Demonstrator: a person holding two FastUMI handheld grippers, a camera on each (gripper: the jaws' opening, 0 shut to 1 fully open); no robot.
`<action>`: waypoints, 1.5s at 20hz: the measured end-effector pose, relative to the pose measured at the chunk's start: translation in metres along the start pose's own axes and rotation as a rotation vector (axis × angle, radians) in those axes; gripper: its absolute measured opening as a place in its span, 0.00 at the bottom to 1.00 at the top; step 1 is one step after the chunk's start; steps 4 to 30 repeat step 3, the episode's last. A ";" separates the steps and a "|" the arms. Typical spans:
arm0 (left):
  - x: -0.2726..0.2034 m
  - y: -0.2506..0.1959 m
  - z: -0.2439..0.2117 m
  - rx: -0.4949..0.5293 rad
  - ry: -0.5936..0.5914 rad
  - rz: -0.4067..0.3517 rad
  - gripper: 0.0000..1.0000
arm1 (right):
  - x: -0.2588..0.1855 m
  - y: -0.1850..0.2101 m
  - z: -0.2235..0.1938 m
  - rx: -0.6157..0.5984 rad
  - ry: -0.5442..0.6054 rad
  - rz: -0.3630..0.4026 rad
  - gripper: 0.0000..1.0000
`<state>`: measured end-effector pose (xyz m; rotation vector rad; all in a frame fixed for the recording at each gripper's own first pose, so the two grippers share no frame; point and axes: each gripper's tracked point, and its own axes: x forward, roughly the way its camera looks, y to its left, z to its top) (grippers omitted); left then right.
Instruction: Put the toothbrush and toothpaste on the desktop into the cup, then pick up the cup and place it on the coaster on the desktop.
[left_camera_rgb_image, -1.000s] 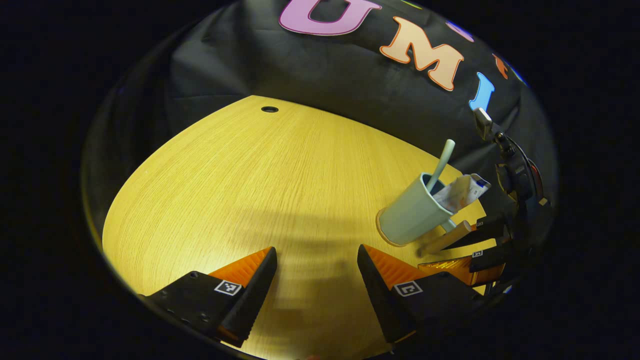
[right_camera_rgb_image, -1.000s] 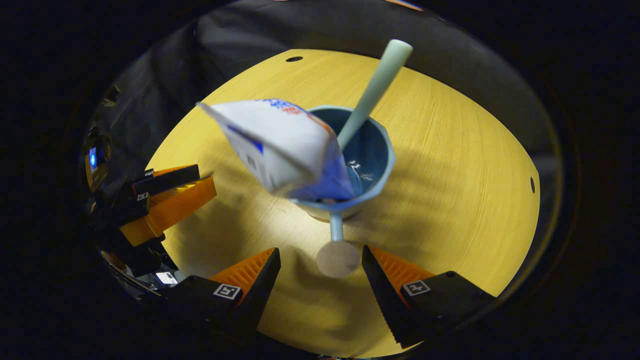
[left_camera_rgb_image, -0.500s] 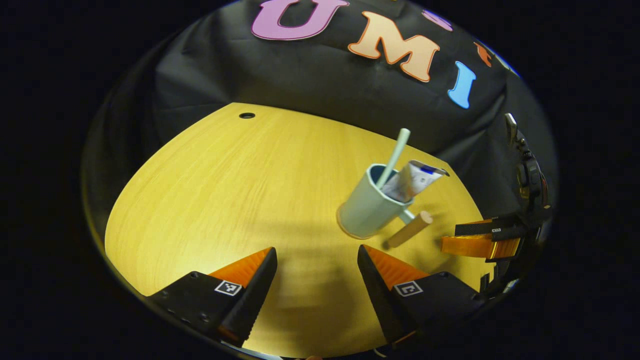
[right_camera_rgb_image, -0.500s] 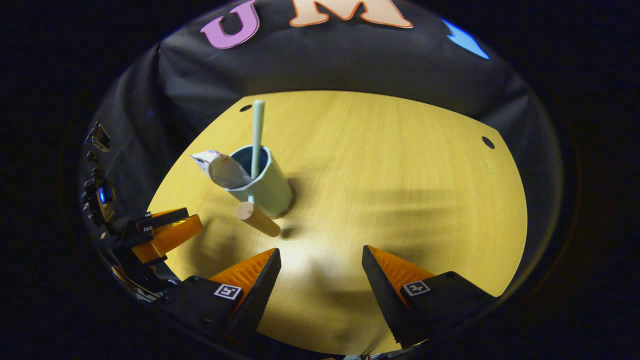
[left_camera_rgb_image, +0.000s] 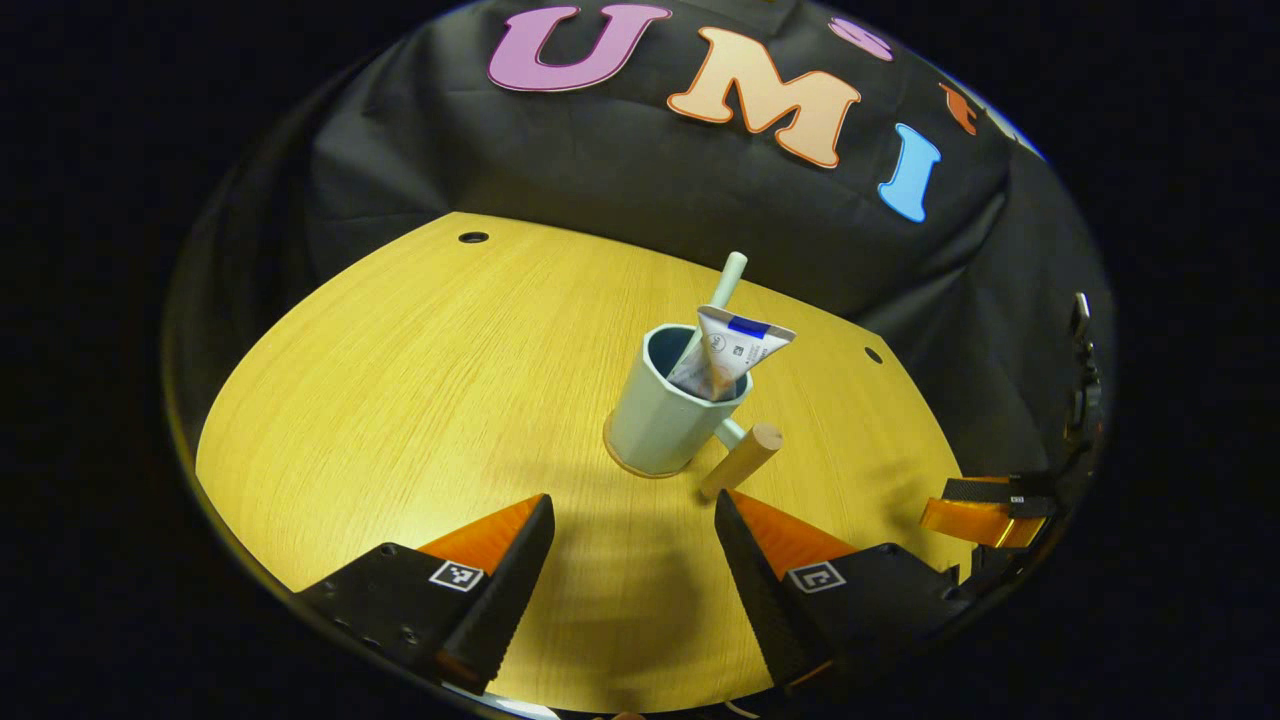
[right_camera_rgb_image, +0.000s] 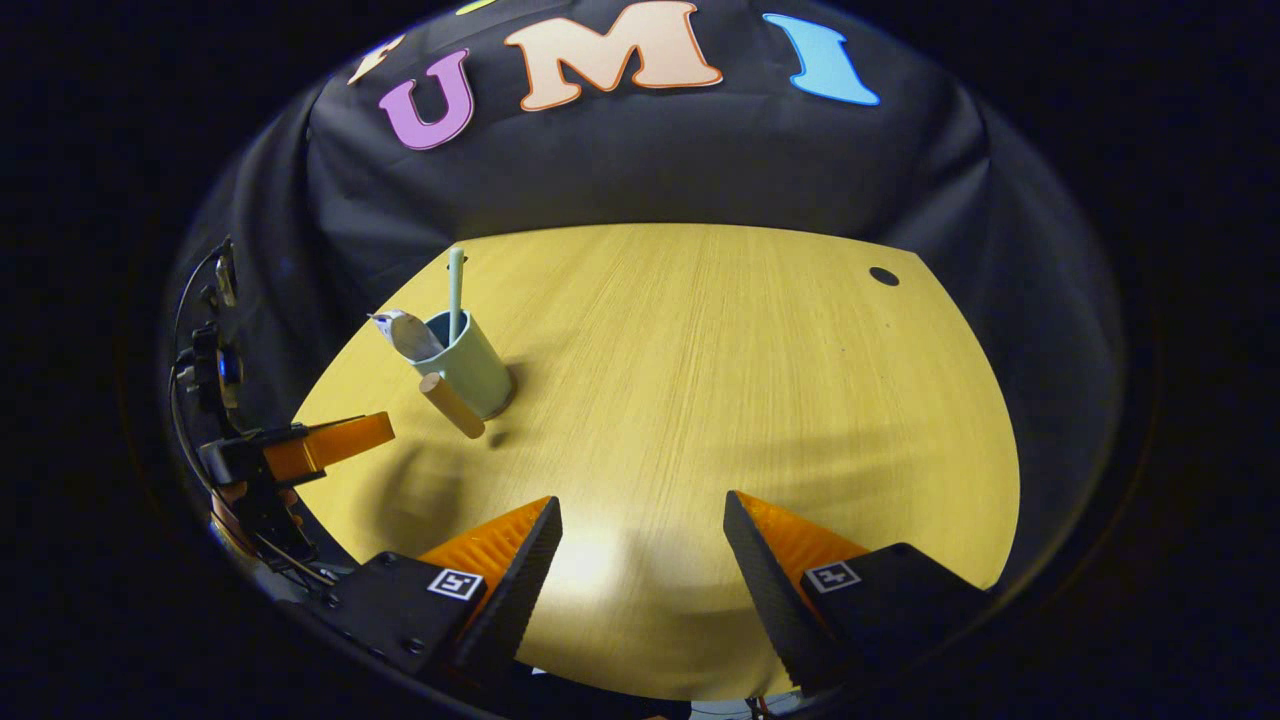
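both of my tongs stand with their jaws spread wide and nothing between them. left gripper (left_camera_rgb_image: 632, 545) hangs over the near edge of the tabletop (left_camera_rgb_image: 420, 380), its fingers (left_camera_rgb_image: 500, 560) pointing toward the mug. right gripper (right_camera_rgb_image: 640, 545) hangs over the near edge too, further along toward the right side, over bare wood; in the left gripper view it shows at the tabletop's right edge.

the pale green mug (left_camera_rgb_image: 665, 415) stands upright near the middle of the tabletop, a little toward the back edge. its wooden peg handle (left_camera_rgb_image: 742, 460) sticks out toward the near right. under its base i see a thin brownish rim (left_camera_rgb_image: 640, 470), which looks like the coaster, though so little shows that i can't be sure.

the toothbrush (left_camera_rgb_image: 722, 290) stands in the mug, handle end up, leaning toward the back edge. the toothpaste tube (left_camera_rgb_image: 725, 350) sits in the mug beside it, crimped end up and tilted over the rim.

in the right gripper view the mug stands near the tabletop's left edge, with the left gripper's fingers just near of it and apart from it.
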<state>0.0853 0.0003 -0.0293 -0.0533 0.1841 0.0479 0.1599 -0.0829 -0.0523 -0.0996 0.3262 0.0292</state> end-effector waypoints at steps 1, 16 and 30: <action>0.001 0.000 0.004 -0.005 -0.016 0.006 0.94 | -0.002 -0.003 -0.001 0.007 -0.007 0.000 1.00; 0.000 0.000 0.008 -0.020 -0.031 0.017 0.94 | -0.003 -0.006 -0.002 0.021 -0.016 -0.005 0.98; 0.000 0.000 0.008 -0.020 -0.031 0.017 0.94 | -0.003 -0.006 -0.002 0.021 -0.016 -0.005 0.98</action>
